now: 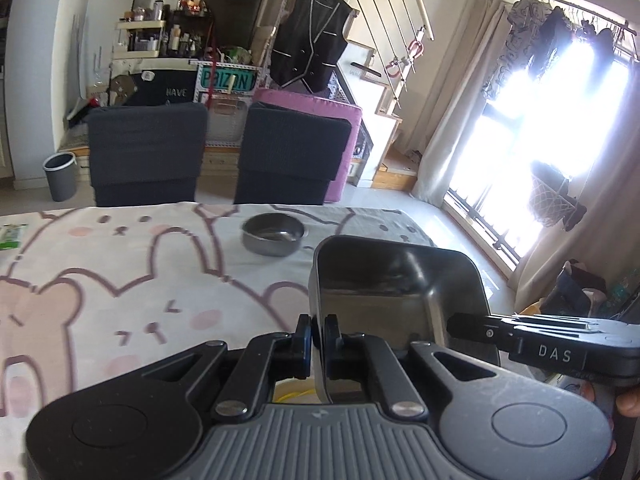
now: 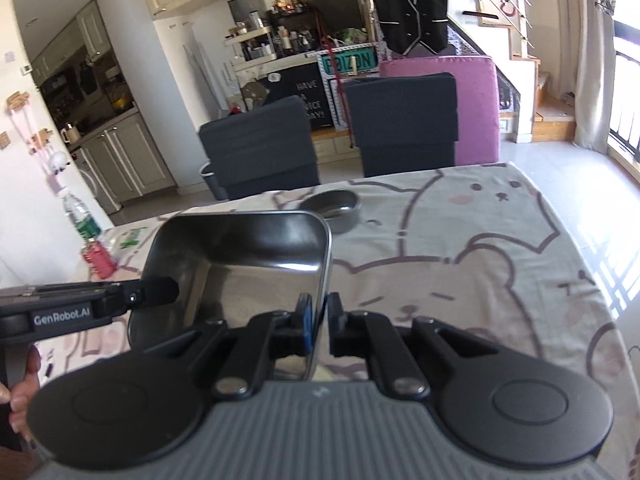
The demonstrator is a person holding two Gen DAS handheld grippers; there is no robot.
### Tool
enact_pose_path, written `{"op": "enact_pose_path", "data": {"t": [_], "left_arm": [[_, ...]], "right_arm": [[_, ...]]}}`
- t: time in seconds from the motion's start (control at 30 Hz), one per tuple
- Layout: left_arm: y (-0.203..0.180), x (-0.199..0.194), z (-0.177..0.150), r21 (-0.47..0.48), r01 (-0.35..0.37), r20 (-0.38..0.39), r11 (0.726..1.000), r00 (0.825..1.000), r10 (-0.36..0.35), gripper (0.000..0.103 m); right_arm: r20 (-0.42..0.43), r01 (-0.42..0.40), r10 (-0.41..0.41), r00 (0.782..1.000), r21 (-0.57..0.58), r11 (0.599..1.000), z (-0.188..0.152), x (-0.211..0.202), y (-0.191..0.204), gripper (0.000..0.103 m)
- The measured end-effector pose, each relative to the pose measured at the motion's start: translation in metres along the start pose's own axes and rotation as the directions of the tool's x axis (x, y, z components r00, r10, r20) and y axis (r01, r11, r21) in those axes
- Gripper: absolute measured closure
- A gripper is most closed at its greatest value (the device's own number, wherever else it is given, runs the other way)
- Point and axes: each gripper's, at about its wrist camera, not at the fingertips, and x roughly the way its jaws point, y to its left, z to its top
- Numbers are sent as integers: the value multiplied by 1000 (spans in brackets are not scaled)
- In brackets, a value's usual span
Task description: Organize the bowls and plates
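A square steel tray [image 1: 396, 280] hangs above the table, held from both sides. My left gripper [image 1: 318, 334] is shut on its left wall, seen in the left wrist view. The other gripper's finger [image 1: 480, 326] grips the tray's right side there. In the right wrist view my right gripper [image 2: 320, 314] is shut on the right wall of the same tray [image 2: 240, 256], and the left gripper's finger [image 2: 156, 290] reaches in from the left. A round steel bowl [image 1: 273, 234] [image 2: 334, 208] sits farther back on the table, apart from the tray.
The table wears a cloth [image 1: 120, 280] printed with cartoon bears. Two dark chairs [image 1: 148, 152] [image 1: 292, 156] stand behind its far edge. A water bottle [image 2: 80, 216] and a red item [image 2: 98, 258] sit at the table's left end. A grey bin [image 1: 60, 176] is on the floor.
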Motion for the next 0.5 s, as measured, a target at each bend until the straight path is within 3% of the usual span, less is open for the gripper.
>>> {"op": "enact_pose_path", "data": {"t": [0.27,0.5], "left_arm": [[63,-39,-36,-40,-65,2,997,998,65,95],[117,-60,-53,-113,-133,-9,985,991,133,96]], "right_arm": [[-35,-104,105,994,20,994,-29,17,51,94],[-115,-141,132,985,-77,987,-43,57,109,94]]}}
